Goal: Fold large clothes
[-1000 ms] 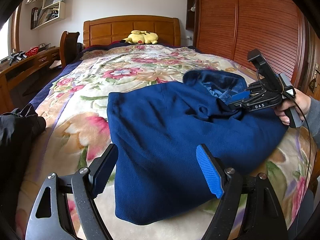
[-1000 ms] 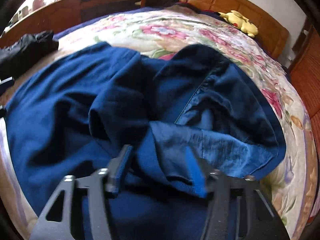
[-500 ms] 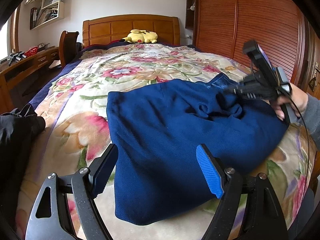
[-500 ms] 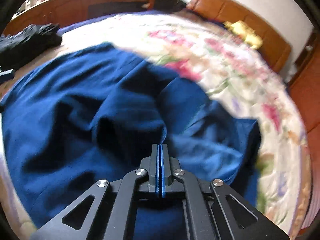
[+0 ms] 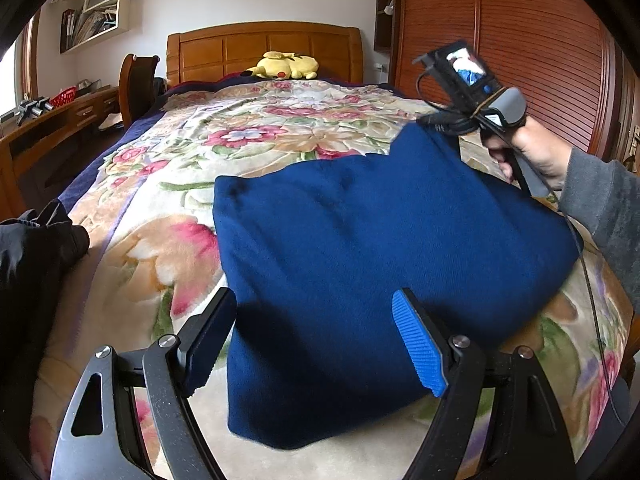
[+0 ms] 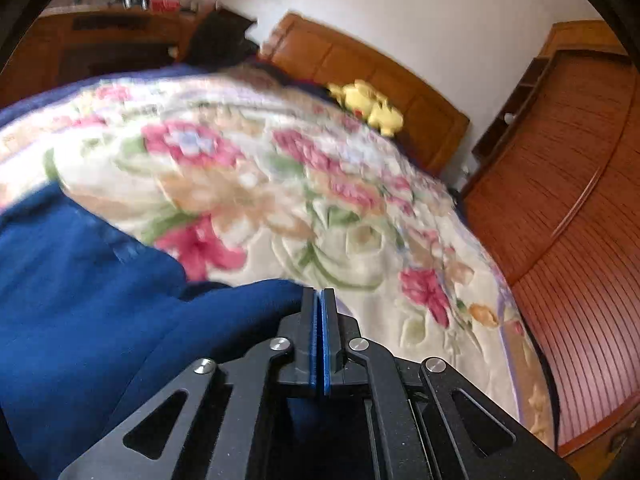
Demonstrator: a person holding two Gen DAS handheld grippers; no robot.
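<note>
Blue knit fills the left wrist view: the garment [image 5: 360,264] lies on the floral bedspread [image 5: 168,216], its near part flat, its far right corner drawn up to a peak. My left gripper [image 5: 312,344] hangs above the near edge with its jaws spread wide and nothing between the pads [image 5: 418,346]. My right gripper [image 5: 434,120] sits at that peak, gripped by a hand [image 5: 528,152]; from here I cannot see its fingertips. A black garment [image 5: 36,248] lies at the left edge of the bed.

Right wrist view, blurred: the right gripper [image 6: 319,300] has its jaws pressed together, and blue cloth [image 6: 240,300] bunches against their left side and under them. I judge the corner is pinched, though the bite itself is hidden.

Risks, as I judge them: a shallow pinch on thick knit could slip as the corner is carried over, dropping the fold short. With the near edge unpinned, the whole garment may drag across the plush bedspread instead of folding. Bunched cloth at the jaws could set a crooked crease.
</note>
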